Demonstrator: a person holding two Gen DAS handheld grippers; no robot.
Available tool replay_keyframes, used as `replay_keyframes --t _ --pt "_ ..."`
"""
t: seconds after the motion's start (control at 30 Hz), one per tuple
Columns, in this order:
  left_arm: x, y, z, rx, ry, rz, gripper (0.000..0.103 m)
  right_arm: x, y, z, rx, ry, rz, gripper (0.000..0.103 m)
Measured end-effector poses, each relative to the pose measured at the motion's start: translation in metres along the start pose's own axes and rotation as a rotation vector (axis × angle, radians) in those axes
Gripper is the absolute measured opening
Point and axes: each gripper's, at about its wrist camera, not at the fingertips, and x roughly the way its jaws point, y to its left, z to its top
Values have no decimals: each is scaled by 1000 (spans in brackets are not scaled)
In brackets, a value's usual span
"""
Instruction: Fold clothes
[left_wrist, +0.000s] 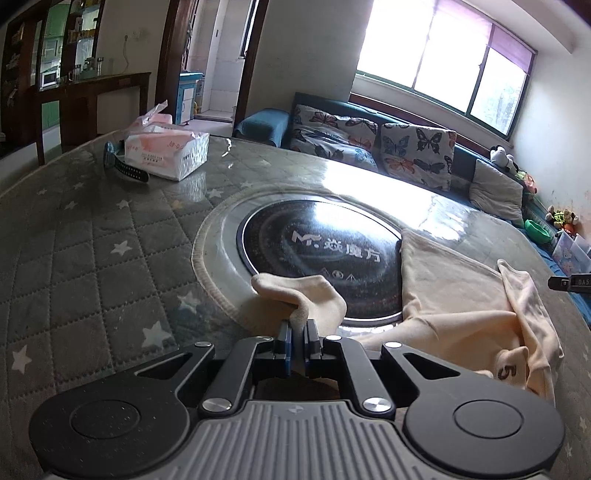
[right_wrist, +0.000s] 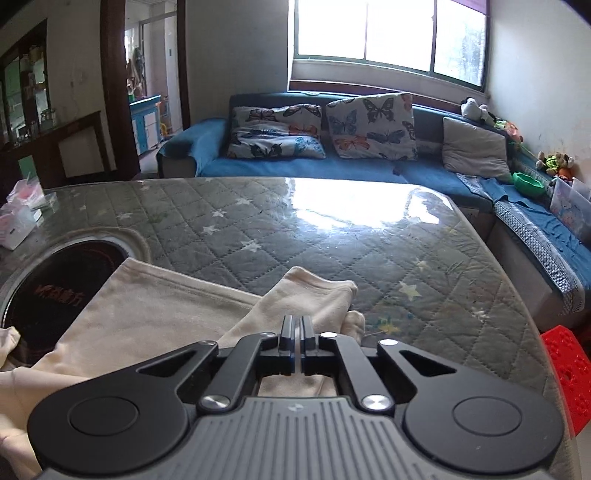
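Left gripper clamped on a sleeve end of the shirt; right gripper pinched on the other; shirt spread ahead on the table, long axis running between both.

Two low forward views, shared table

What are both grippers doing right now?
Left gripper: closed, pinching the cream garment.
Right gripper: closed on the same garment's cuff.
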Motion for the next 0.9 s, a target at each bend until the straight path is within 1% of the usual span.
replay_keyframes --t 0.1,0.13,0.17,0.2,0.27,0.33,0.43,0.53,0.57,0.6,0.67,0.77,0.83,0.9 --pt "-1 2 -2 -10 1 -3 7 6 6 2 5 14 25 9" --pt "-1 2 -2 -12 2 -2 7 10 9 3 8 21 34 13" --pt "0 3 -2 -14 4 -2 7 15 13 4 10 29 43 20" --pt "0 4 -2 -14 6 -2 7 23 16 6 8 39 47 24" --pt "1 5 -3 -16 11 -1 7 31 20 2 7 52 49 26" --pt "3 6 -3 -18 15 0 7 43 25 3 7 70 41 31" --pt "6 7 -2 -24 22 0 7 54 29 4 -7 90 26 32" --pt "7 8 -3 -25 24 0 7 56 32 3 -39 101 6 31" --pt "8 8 -3 -25 25 0 7 57 33 2 -49 105 -1 28" --pt "9 8 -3 -25 27 0 7 57 34 2 -60 108 -8 17" --pt "9 8 -3 -27 28 0 7 58 35 1 -81 116 -21 5" --pt "8 8 -4 -27 23 -1 7 58 38 -1 -116 122 -42 3" --pt "7 8 -4 -27 20 -2 7 46 38 -7 -158 100 -58 2" --pt "7 8 -4 -26 17 -4 7 34 35 -9 -172 75 -64 2"
